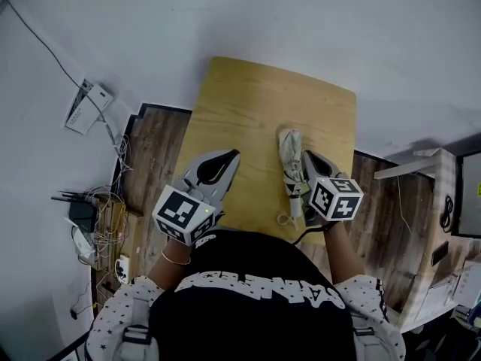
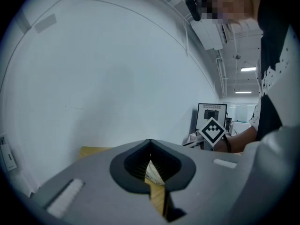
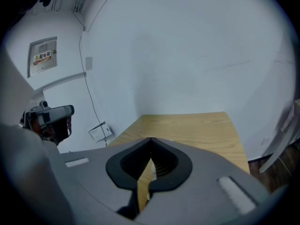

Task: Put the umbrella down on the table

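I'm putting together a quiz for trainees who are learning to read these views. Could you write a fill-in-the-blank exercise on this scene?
1. The umbrella lying on the wooden table is ____ (folded/opened).
2. In the head view, the umbrella lies nearer the ____ claw.
3. The left claw and the right claw hold nothing, and both are ____ (open/shut).

Missing words: folded; right; shut.

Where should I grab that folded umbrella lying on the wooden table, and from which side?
Take the umbrella around its slim middle, coming down from above with the right tool's jaws across its width. It lies flat on the table, long axis pointing away from you, bulkier cloth at the far end.
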The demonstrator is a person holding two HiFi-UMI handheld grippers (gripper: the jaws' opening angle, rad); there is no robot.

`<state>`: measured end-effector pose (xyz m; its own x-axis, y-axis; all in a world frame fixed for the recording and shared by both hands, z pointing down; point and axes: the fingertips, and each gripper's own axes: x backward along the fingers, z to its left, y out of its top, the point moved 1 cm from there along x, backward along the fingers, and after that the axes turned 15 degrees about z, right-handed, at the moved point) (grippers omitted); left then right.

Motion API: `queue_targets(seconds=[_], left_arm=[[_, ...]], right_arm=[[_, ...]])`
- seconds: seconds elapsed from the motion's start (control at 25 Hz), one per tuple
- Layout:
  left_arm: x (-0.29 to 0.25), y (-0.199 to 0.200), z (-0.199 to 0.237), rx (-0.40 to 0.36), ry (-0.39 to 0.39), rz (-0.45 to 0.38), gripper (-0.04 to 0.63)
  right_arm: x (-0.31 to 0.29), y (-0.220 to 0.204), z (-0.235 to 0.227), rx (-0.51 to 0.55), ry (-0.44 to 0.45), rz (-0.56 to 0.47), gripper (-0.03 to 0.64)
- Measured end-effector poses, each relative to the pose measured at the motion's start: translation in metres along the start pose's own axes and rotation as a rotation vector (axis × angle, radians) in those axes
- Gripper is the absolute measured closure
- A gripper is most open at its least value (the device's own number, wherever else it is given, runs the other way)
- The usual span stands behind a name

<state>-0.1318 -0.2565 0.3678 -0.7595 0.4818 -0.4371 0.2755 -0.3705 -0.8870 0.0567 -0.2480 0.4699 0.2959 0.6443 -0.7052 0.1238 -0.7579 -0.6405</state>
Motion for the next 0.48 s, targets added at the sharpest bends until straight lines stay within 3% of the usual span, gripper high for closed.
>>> queue_targets(seconds=[0.48], left_arm=[[-0.039,0.014,-0.033,-0.072,-0.162,0.005,0.600]], right_arm=[[0.051,0.005,0.000,-0.007,-0.029,-0.119,0.606]])
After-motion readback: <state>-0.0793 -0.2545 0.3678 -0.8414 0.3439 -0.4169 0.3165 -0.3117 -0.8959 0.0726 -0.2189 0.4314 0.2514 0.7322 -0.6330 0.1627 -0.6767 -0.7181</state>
